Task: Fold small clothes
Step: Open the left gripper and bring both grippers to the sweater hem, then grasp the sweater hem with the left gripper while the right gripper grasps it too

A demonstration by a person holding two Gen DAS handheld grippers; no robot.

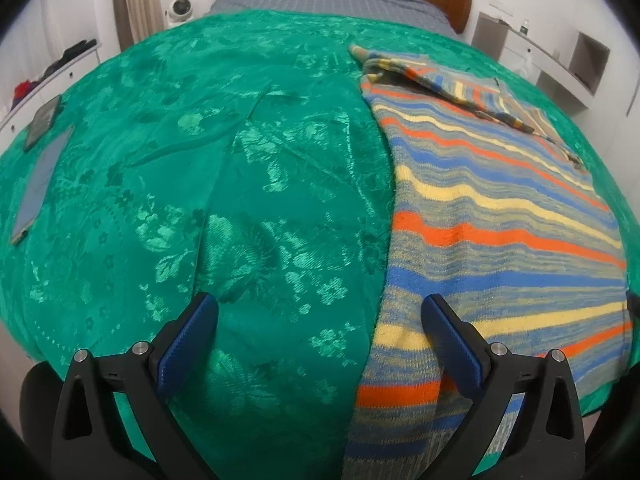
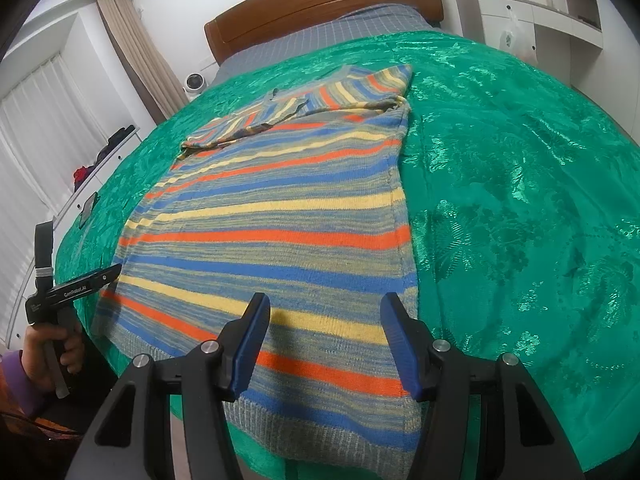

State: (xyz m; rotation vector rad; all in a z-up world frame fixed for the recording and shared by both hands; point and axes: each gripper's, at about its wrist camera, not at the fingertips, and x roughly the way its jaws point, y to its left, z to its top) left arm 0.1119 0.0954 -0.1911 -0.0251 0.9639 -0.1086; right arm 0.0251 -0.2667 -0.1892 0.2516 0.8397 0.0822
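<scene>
A striped knit sweater (image 2: 280,216) in blue, orange, yellow and grey lies flat on the green bedspread (image 2: 520,200), its sleeves folded across the chest at the far end (image 2: 304,100). It also shows in the left wrist view (image 1: 500,208) on the right side. My left gripper (image 1: 320,304) is open and empty at the sweater's left hem corner, its right finger over the knit. It also shows from the side in the right wrist view (image 2: 114,270). My right gripper (image 2: 325,306) is open and empty just above the hem at the sweater's right corner.
A wooden headboard (image 2: 320,4) and grey sheet lie at the far end. A tablet (image 1: 40,180) and a phone (image 1: 42,122) lie on the bedspread's left edge. White drawers (image 2: 100,168) stand left, white shelves (image 2: 532,12) right. A white camera (image 1: 180,10) sits near the curtain.
</scene>
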